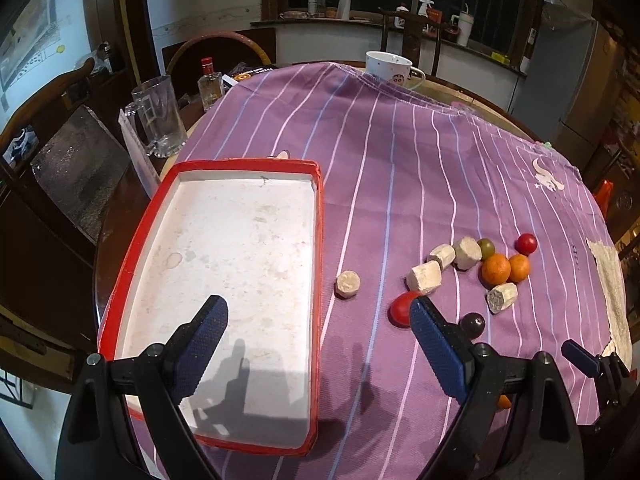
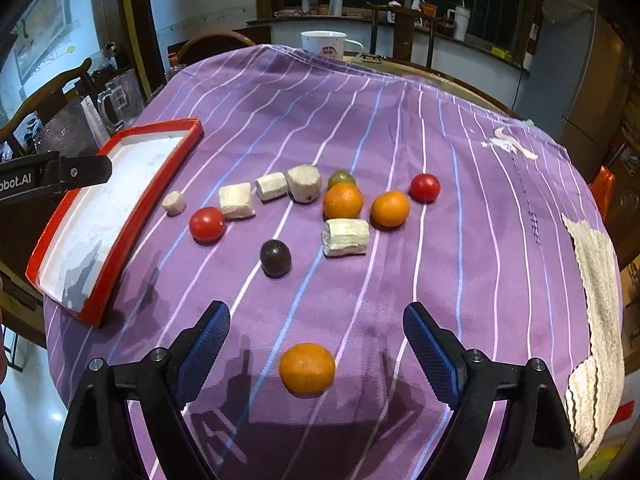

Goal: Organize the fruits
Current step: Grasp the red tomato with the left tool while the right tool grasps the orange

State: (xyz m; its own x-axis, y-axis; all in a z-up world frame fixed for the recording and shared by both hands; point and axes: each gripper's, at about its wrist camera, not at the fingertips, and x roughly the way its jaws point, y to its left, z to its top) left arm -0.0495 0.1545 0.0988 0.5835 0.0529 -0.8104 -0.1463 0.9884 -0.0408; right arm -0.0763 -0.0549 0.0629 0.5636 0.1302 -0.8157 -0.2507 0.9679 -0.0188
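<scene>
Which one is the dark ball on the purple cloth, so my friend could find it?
Start at the red-edged tray on the striped purple cloth, then look right, past the red tomato beside it. The dark ball sits alone just nearer the camera than that tomato. It is the only near-black, plum-coloured fruit; its neighbours are red, orange, green or pale chunks.

red tomato [image 1: 401, 309] half behind the left tool's blue finger [image 1: 436, 354], near orange [image 1: 504, 401] almost wholly hidden

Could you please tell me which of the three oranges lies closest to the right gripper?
The lone orange lying between the right gripper's open fingers; the other two sit farther back among the fruit cluster.
</scene>
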